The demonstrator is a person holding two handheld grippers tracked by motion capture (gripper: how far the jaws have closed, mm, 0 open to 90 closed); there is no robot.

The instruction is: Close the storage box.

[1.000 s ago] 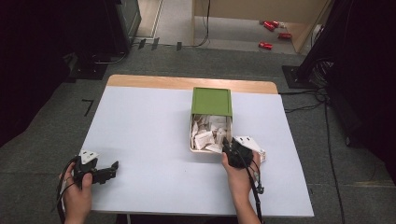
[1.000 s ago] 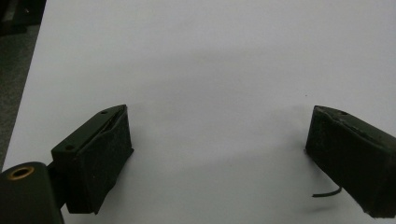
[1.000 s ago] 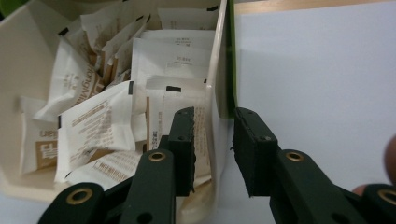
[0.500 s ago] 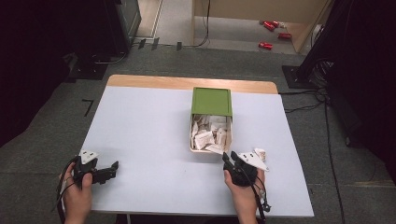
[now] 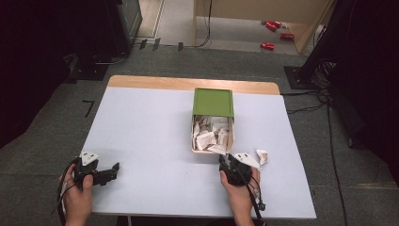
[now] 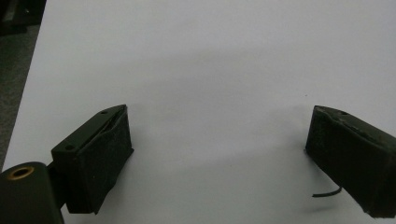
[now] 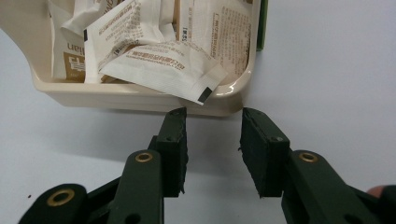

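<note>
I see the white table (image 5: pixel 155 141) under both of my grippers, with a wooden strip along its far edge. Ahead of my right gripper (image 5: pixel 225 163), just past its jaw tips, stands the cream tray (image 7: pixel 140 95), and its near rim is almost touching the tips in the right gripper view. The tray is full of white paper sachets (image 7: pixel 159 70), and one of them hangs over the near rim, directly above the gap between the jaws. A green lid (image 5: pixel 213 101) covers the far part of the tray. The right gripper itself is parted to a narrow gap and it holds nothing. Just to the right of this gripper, one small sachet (image 5: pixel 262 157) lies alone on the table. My left gripper (image 5: pixel 114 169) rests well apart to the left, near the front edge, with its jaws spread wide over bare table and nothing between them.
</note>
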